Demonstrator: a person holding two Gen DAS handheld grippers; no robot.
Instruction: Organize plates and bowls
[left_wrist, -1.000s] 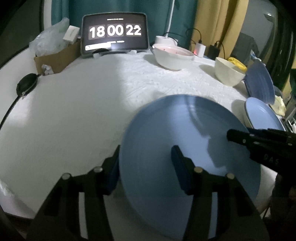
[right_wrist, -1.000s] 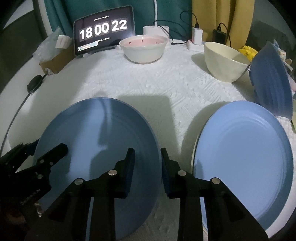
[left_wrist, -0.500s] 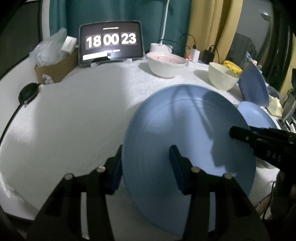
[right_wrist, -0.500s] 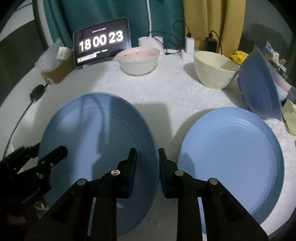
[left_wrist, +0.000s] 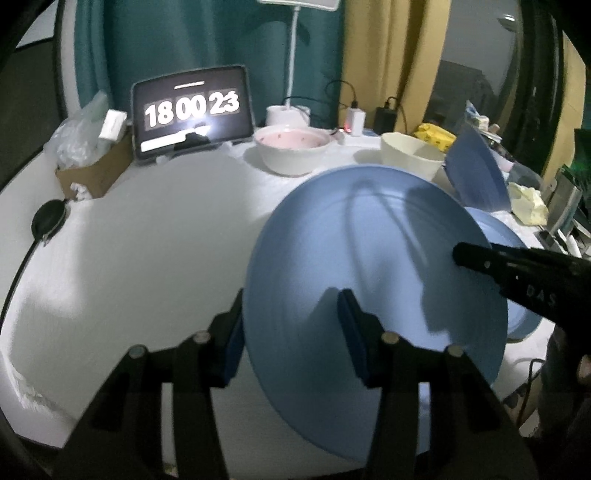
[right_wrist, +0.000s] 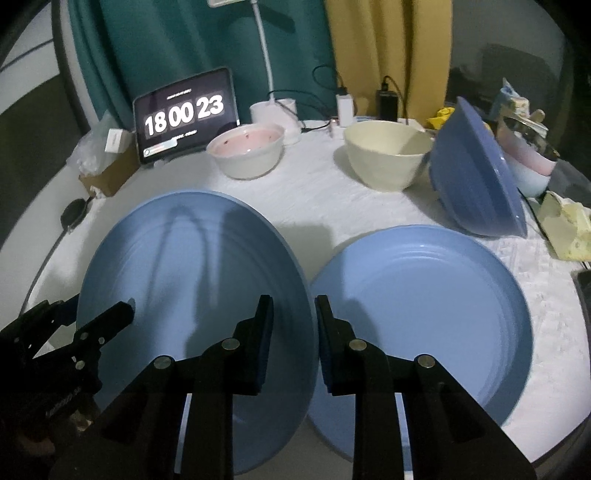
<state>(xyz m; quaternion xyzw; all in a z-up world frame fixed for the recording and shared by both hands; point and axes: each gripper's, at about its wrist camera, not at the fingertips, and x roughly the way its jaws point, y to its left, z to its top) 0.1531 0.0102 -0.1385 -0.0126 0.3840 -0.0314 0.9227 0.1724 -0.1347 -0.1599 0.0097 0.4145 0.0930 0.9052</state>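
Blue plate (right_wrist: 192, 295), lower left of the right wrist view, is clamped at opposite rims by left claw (left_wrist: 291, 332) and right claw (right_wrist: 293, 332); probably rigid, glazed-slick, breakable, so grip the rim only, keeping it level above the worktop (right_wrist: 306, 199).

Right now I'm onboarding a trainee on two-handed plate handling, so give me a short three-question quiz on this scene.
1. True or false: both grippers grip the same blue plate.
2. Which bowl stands nearer the clock: A) the pink bowl, B) the cream bowl?
3. Fill in: right of the held plate, a second plate lies ___ on the table.

Key
1. True: the left gripper straddles its left rim and the right gripper its right rim.
2. A.
3. Flat.
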